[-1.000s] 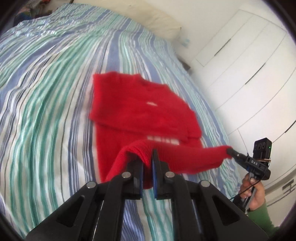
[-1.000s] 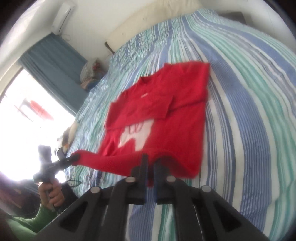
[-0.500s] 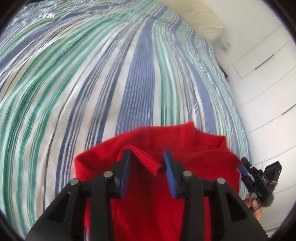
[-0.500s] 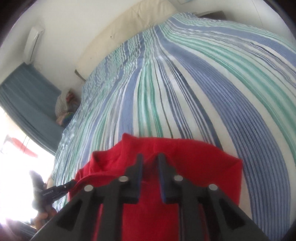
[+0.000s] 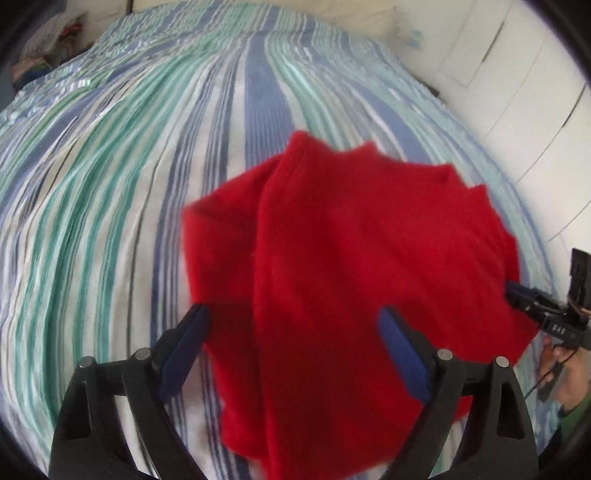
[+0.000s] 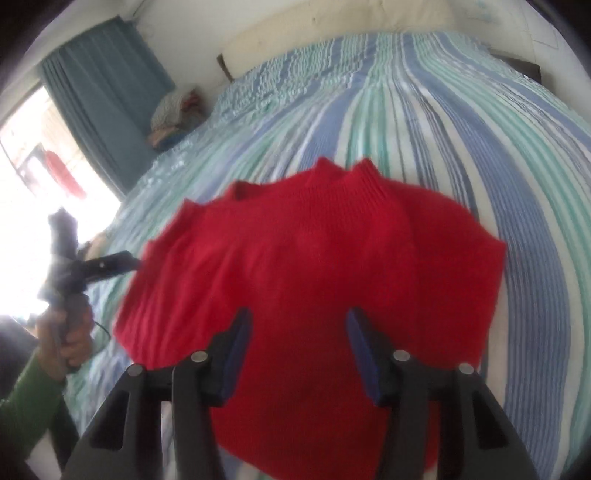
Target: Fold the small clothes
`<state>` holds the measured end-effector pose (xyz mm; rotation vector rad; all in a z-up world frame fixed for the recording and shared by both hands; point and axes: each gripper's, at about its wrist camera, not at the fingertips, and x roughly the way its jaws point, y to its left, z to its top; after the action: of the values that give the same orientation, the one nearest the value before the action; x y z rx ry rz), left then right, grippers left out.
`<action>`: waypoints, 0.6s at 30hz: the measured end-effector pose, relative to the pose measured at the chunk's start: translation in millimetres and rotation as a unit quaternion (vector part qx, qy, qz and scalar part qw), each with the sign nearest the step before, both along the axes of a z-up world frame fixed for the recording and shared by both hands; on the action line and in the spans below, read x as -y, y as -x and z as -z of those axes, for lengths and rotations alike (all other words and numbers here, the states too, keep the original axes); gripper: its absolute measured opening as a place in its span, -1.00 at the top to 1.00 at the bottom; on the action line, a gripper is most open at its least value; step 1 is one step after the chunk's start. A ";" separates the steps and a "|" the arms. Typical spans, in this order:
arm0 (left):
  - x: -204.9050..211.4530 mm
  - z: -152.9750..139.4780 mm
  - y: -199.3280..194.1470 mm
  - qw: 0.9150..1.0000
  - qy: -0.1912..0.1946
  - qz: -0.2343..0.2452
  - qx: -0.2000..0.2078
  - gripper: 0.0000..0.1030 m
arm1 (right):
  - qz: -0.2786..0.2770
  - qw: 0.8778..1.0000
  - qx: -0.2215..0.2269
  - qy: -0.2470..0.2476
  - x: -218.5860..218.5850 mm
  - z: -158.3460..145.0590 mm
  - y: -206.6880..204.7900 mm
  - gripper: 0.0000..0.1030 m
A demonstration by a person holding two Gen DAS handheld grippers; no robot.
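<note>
A red knit sweater [image 5: 351,280] lies folded over on the striped bed cover [image 5: 110,184]; it also shows in the right wrist view [image 6: 314,266]. My left gripper [image 5: 295,332] is open, its jaws wide apart over the sweater's near left part, holding nothing. My right gripper [image 6: 299,339] is open over the sweater's near edge, empty. The right gripper also shows at the left wrist view's right edge [image 5: 517,295], beside the sweater's right side. The left gripper appears in the right wrist view [image 6: 122,262] at the sweater's left side.
The striped bed cover [image 6: 461,129] fills both views. A pillow [image 6: 332,33] lies at the head. White wardrobe doors [image 5: 535,92] stand right of the bed. A blue curtain [image 6: 103,103], bright window and a pile of clothes [image 6: 173,114] are on the left.
Both grippers carried the sweater's lower hem up over its body, then opened and let go. They have now drawn back, and the folded sweater lies on the bed.
</note>
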<state>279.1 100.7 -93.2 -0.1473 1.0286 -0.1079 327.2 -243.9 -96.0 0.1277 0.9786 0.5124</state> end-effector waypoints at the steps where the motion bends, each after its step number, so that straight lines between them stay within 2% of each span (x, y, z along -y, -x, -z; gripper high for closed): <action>1: -1.7 -0.4 9.7 1.000 -0.015 -0.010 0.005 -0.65 | 0.020 0.999 -0.001 0.033 9.2 10.2 6.2 0.13; 2: -5.9 -5.7 22.1 1.000 -0.005 -0.018 0.018 -0.67 | 0.037 0.999 0.006 0.034 21.9 11.9 12.9 0.27; 3: -9.5 -12.7 36.5 0.999 0.016 -0.024 0.033 -0.71 | 0.059 0.998 0.015 0.026 33.2 5.6 21.8 0.24; 5: -13.2 -26.0 69.0 0.996 0.050 -0.032 0.064 -0.90 | 0.091 0.994 0.049 0.026 45.8 -15.5 45.7 -0.10; 8: -8.9 -33.8 105.9 0.994 0.036 -0.046 0.091 -0.91 | 0.090 0.990 0.112 0.009 51.4 -40.1 88.6 -0.52; 10: -3.2 -29.2 125.2 0.993 0.022 -0.053 0.101 -0.91 | 0.099 0.985 0.136 0.026 50.7 -40.7 109.4 -0.54; 12: 0.3 -21.1 132.3 0.993 0.008 -0.059 0.103 -0.91 | 0.116 0.984 0.130 0.040 52.3 -28.9 120.8 -0.54; 14: 3.6 -8.7 135.0 0.994 -0.010 -0.059 0.092 -0.91 | 0.130 0.985 0.105 0.044 57.3 -11.0 127.5 -0.54; 18: 13.7 9.3 142.3 0.994 -0.034 -0.049 0.089 -0.91 | 0.162 0.983 0.082 0.020 70.5 11.3 132.3 -0.54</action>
<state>136.8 87.0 -102.5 -0.1231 0.8441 0.0030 194.9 -314.4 -107.3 0.2024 0.7875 0.2005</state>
